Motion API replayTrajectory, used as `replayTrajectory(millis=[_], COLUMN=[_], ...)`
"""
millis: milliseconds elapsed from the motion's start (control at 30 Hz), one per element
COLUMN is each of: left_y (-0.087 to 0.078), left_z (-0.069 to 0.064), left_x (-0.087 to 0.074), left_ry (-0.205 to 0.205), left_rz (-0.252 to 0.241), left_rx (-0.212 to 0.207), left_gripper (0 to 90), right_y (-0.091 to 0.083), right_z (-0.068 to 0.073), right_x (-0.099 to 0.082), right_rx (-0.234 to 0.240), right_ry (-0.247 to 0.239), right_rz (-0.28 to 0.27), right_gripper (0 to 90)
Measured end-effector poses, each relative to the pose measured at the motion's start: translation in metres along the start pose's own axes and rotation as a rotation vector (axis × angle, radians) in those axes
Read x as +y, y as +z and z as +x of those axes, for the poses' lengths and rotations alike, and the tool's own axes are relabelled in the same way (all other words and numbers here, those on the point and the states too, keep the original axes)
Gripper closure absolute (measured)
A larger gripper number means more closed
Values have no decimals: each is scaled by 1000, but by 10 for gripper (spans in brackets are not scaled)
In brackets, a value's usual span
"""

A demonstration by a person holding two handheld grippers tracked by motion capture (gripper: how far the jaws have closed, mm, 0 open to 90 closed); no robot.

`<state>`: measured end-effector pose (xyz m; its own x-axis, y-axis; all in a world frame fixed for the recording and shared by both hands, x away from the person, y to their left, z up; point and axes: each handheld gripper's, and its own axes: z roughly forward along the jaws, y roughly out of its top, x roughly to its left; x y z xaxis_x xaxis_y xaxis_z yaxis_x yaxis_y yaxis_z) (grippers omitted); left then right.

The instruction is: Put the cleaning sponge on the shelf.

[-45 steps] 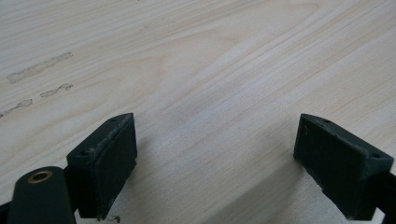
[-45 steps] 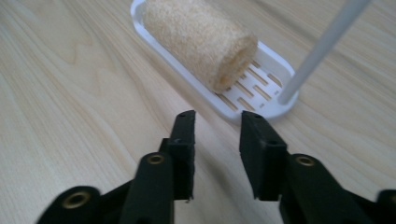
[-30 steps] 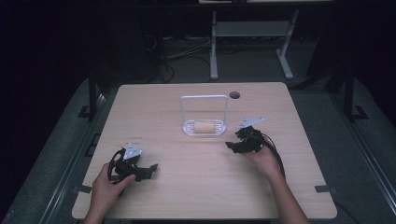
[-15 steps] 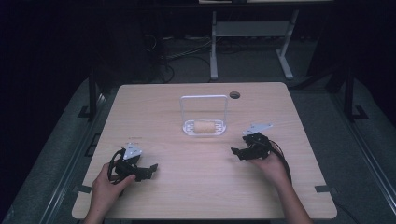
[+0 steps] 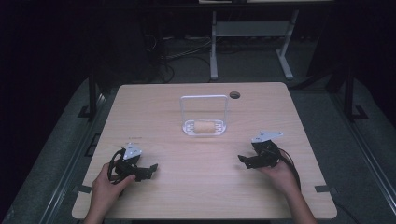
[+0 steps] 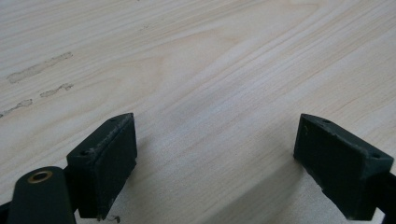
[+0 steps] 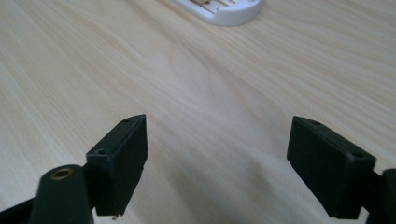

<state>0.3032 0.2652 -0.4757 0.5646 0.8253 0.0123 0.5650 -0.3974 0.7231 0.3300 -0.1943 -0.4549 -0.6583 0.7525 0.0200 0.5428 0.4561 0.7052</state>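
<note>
A small white rack (image 5: 204, 128) with a tall wire handle stands at the middle of the wooden table (image 5: 205, 186), and a tan roll (image 5: 204, 126) lies in it. My right gripper (image 5: 243, 160) rests low at the near right, apart from the rack and pointing left. Its jaws (image 7: 217, 163) have just been opening and stand open over bare wood, with the rack's rim (image 7: 224, 13) ahead at the top of the right gripper view. My left gripper (image 5: 150, 169) sits at the near left, pointing right, and is open (image 6: 215, 163) with nothing between the jaws.
A dark round hole (image 5: 235, 94) is set in the table behind the rack, on the right. Faint tape marks (image 6: 39, 70) lie on the wood ahead of the left gripper. A metal stand (image 5: 252, 32) is on the floor beyond the table.
My right gripper has drawn back from beside the rack toward the near right of the table. The left gripper and the rack have stayed put.
</note>
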Motion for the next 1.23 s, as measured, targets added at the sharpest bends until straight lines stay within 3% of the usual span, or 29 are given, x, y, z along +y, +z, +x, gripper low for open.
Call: replayTrajectory(millis=[767, 1233], left_y=[0, 0], left_z=[0, 0], left_x=[0, 0], left_ry=[0, 0], left_rz=[0, 0], left_rx=[-1, -1], left_gripper=[128, 128], right_y=[-30, -32], right_z=[6, 4], right_x=[-48, -67], right_rx=[-29, -64], right_ry=[65, 77], right_rz=[0, -11], right_gripper=[156, 141])
